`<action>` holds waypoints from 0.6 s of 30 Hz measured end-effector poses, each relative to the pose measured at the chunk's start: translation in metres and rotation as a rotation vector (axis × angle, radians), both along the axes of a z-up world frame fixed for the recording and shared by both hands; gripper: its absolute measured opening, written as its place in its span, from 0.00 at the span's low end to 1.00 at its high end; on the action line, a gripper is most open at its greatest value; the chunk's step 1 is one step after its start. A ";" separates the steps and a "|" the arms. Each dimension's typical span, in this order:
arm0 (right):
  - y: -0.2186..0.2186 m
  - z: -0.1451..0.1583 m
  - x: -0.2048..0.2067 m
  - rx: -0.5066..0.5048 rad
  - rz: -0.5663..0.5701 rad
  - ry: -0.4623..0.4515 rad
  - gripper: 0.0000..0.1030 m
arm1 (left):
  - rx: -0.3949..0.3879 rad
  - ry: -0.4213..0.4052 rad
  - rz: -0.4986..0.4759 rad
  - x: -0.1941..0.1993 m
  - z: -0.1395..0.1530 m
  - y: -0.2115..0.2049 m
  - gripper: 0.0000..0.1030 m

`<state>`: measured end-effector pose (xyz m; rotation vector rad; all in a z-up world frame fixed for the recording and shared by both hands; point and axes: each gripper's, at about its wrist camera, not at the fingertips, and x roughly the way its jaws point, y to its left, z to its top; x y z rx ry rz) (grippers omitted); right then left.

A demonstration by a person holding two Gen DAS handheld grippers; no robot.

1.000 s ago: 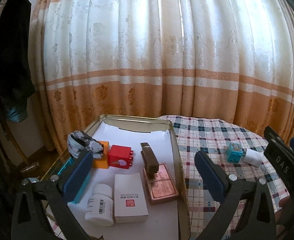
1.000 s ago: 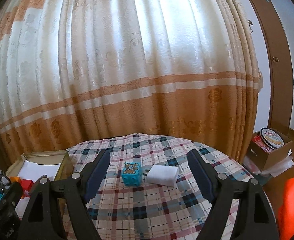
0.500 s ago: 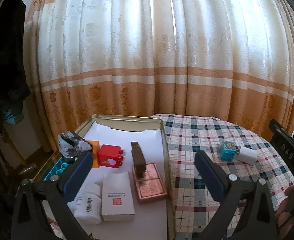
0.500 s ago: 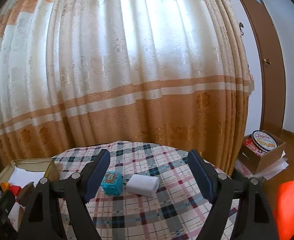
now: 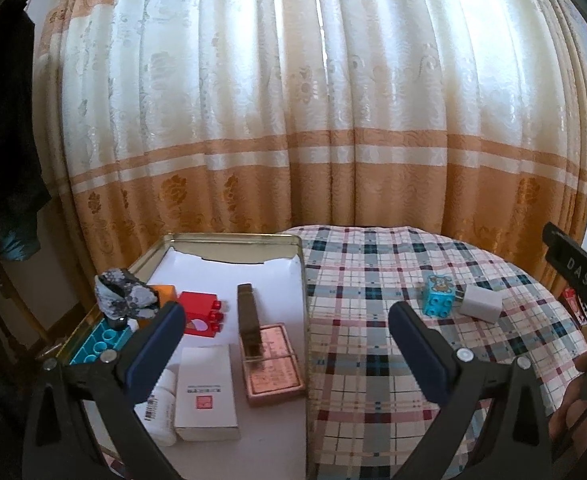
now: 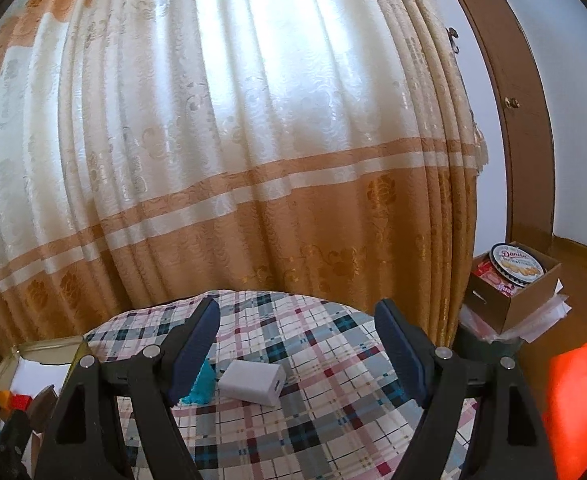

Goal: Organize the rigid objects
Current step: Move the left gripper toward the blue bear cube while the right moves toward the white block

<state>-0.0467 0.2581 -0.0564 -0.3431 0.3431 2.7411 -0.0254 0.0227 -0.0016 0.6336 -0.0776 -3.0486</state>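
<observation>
A teal toy brick and a white charger block lie side by side on the plaid tablecloth. A gold tin tray at the left holds a red brick, an orange brick, a grey stone, a stapler, a white box and a white bottle. My left gripper is open and empty over the tray's right edge. My right gripper is open and empty above the charger; its left finger partly hides the teal brick.
A cream and orange curtain hangs behind the round table. A cardboard box with a cookie tin stands on the floor at the right, by a brown door frame. Dark clothes hang at the left.
Both grippers have drawn back and tilted up. The tray and the two loose objects sit lower in view. The right gripper swung right, so the teal brick slid behind its left finger.
</observation>
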 end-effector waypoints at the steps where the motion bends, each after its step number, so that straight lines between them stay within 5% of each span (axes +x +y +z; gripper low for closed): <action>1: 0.002 0.000 -0.001 -0.002 -0.003 -0.003 0.79 | -0.001 -0.003 -0.007 0.000 0.000 0.003 0.99; 11: 0.039 -0.012 -0.019 -0.131 -0.012 -0.129 0.79 | -0.024 -0.086 -0.092 -0.008 -0.006 0.032 1.00; 18: 0.030 -0.022 -0.054 -0.109 0.205 -0.291 0.79 | -0.092 -0.176 -0.184 -0.016 -0.016 0.062 1.00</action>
